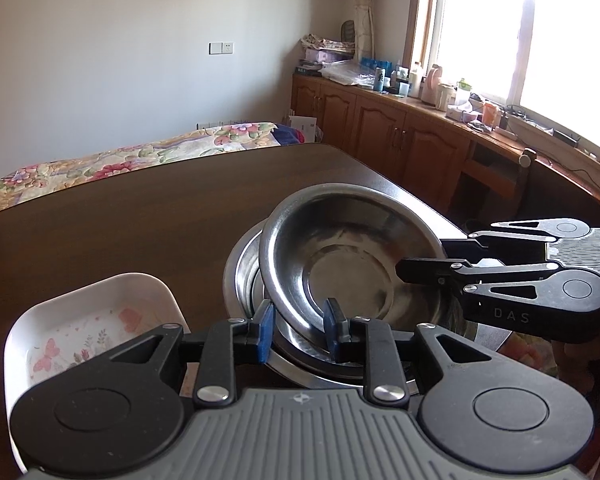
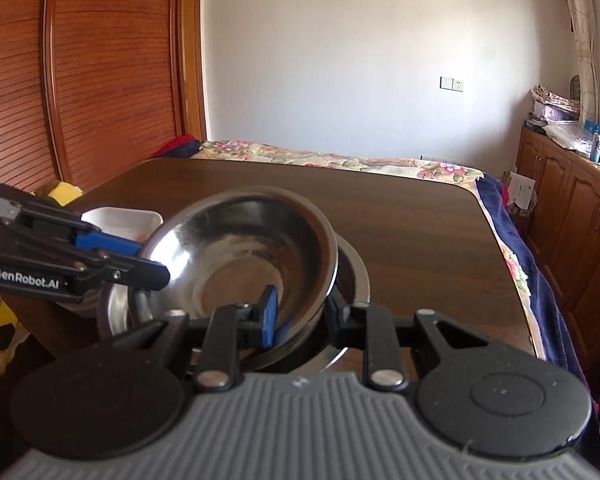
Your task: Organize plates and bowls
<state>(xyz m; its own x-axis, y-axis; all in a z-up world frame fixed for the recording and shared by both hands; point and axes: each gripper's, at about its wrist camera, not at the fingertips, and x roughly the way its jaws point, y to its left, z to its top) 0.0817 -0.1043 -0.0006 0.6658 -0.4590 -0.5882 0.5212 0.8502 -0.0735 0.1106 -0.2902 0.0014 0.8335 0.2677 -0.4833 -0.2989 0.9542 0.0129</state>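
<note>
A steel bowl (image 1: 340, 248) (image 2: 236, 248) sits tilted on top of a stack of steel bowls (image 1: 242, 276) (image 2: 352, 276) on the dark wooden table (image 1: 140, 220). My left gripper (image 1: 299, 328) straddles its near rim, one blue pad inside and one outside, shut on it. In the right wrist view the left gripper (image 2: 140, 258) comes in from the left onto that rim. My right gripper (image 2: 302, 316) is shut on the opposite rim, and the left wrist view shows the right gripper (image 1: 432, 258) entering from the right. A white square dish (image 1: 100, 312) (image 2: 120, 218) with a butterfly print lies beside the stack.
Beyond the table stands a bed with a floral cover (image 1: 140, 152) (image 2: 340, 160). Wooden cabinets (image 1: 380, 124) carrying bottles and clutter run under the window. Slatted wooden wardrobe doors (image 2: 100, 80) stand at the left of the right wrist view. Bare tabletop (image 2: 400, 220) stretches behind the bowls.
</note>
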